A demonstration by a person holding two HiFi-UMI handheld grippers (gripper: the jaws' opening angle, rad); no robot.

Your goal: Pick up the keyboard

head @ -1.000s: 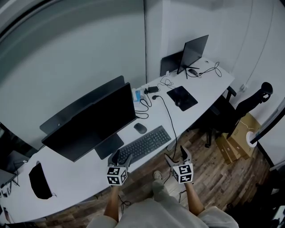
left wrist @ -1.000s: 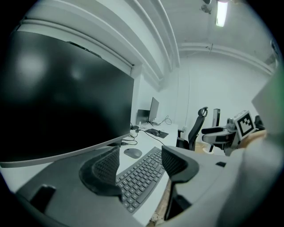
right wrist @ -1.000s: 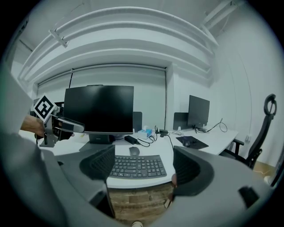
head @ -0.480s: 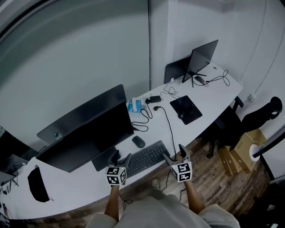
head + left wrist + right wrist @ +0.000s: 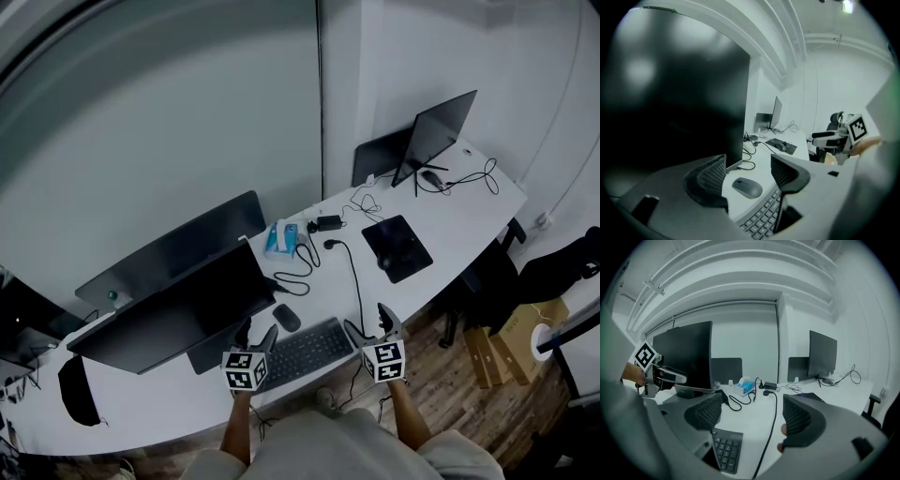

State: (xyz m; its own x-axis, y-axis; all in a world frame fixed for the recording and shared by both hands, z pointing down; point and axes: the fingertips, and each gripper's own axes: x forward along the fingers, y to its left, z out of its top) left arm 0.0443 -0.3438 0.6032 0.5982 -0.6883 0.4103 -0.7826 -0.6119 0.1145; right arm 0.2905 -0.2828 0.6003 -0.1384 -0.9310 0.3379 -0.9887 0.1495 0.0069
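Dark plastic, likely stiff and light: the keyboard [image 5: 305, 352] lies at the near edge of the worktop [image 5: 464, 202] between your left tool [image 5: 256, 333] and right tool [image 5: 368, 323], both spread wide and empty, so pinch its short ends. Since a second ago you've stepped closer; mouse [image 5: 287, 317] and monitor [image 5: 178, 314] behind have drawn in too.

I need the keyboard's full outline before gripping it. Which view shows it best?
Head view: the keyboard shows almost whole from above. The left gripper view catches only a strip of its keys, the right gripper view only one end.
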